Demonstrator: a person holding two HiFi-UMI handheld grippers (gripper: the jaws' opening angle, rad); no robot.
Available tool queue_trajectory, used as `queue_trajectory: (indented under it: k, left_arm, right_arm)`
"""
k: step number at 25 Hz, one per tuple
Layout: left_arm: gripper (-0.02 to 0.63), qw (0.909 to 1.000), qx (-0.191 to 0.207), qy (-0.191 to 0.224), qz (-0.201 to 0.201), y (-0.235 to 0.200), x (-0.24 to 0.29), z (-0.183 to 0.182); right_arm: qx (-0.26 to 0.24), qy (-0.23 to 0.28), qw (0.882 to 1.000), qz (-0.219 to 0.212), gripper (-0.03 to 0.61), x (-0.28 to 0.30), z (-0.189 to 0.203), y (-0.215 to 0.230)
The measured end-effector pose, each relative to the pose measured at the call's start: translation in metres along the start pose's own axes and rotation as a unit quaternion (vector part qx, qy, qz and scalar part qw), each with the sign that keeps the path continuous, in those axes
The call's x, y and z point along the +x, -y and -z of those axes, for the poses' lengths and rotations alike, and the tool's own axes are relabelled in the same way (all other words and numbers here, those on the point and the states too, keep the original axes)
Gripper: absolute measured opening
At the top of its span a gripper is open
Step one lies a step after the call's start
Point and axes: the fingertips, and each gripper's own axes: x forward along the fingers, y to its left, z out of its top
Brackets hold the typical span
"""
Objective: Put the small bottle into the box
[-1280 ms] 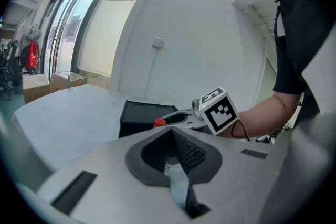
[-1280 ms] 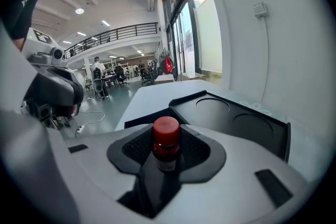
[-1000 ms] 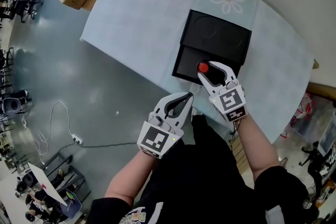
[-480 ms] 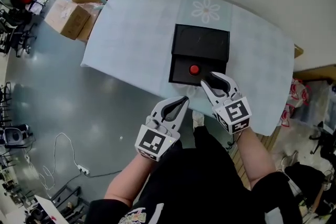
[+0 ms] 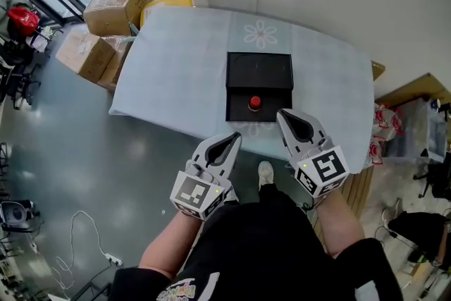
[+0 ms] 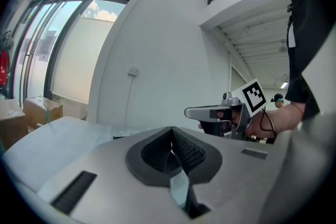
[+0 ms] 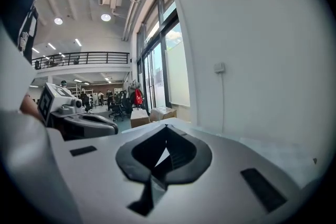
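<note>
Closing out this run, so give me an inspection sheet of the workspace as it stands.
Surface: table under pale blue cloth, flower print at far edge.
Job's things: black box open; red-capped small bottle inside its near half.
Clutter: nothing seen on the table.
Grippers: left gripper shut, empty; right gripper shut, empty; both near the table's front edge.
Cables: white cable and power strip on the floor.
Surroundings: cardboard boxes left of the table; glossy grey floor.

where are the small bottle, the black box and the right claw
small bottle (image 5: 254, 103), head view, its red cap
black box (image 5: 238, 109), head view, bare inside floor
right claw (image 5: 281, 113), head view, its shut tips
</note>
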Motion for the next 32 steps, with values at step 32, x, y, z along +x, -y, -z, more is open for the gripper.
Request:
queue_trajectory:
  k: [32]
  left_arm:
    - [0.008,0.9962,0.013,-0.014,0.085,0.018,-0.051,0.019]
  right_arm:
    - [0.030,-0.015,0.998,0.052,0.009,-0.046,0.033,-0.096]
